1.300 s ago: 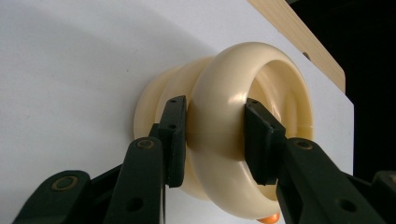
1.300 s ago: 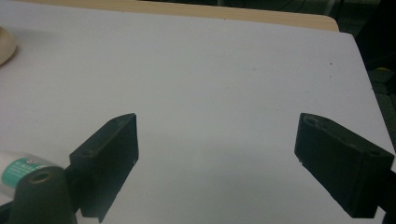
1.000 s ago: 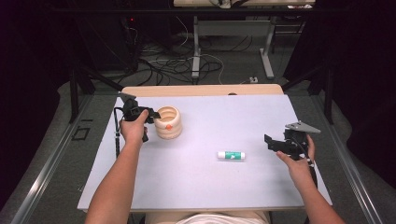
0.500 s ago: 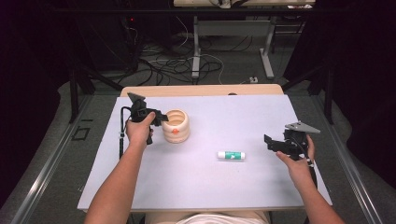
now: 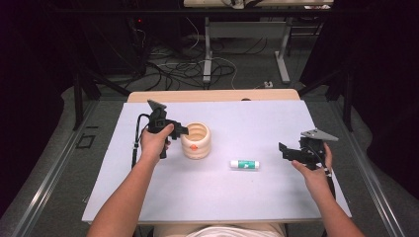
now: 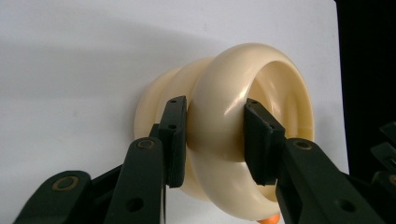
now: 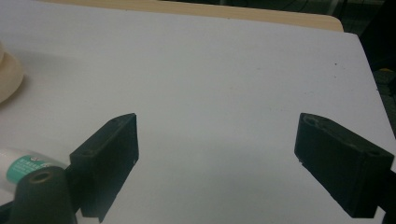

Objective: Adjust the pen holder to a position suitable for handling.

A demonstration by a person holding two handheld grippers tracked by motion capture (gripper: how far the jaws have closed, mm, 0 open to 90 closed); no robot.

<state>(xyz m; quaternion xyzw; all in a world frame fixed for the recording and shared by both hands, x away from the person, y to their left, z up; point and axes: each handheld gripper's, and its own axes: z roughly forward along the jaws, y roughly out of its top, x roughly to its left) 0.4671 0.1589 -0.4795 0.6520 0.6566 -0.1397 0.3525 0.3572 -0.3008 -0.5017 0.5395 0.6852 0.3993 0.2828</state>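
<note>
Your left forearm reaches up from the near edge of the bench (image 5: 276,192) toward its left-centre, wrist bent so the left hand-held gripper (image 5: 180,130) points to the right, level with the surface. Its two jaws are clamped on the wall of the cream ribbed cup (image 5: 195,140), one pad outside in the groove between the ribs and one pad inside the mouth, as the left gripper view shows (image 6: 212,135). The cup (image 6: 233,116) sits on the bench just right of your left hand, with a small orange mark low on its near side. Your right forearm comes in at the right, the hand raised a little near the right edge, and the right hand-held gripper (image 5: 286,151) points left with its jaws spread wide and nothing between them (image 7: 217,154). One small white tube with a green label (image 5: 244,164) lies flat between the cup and the right hand-held gripper, touching neither. In all: one cup, one tube, two hand-held grippers.
</note>
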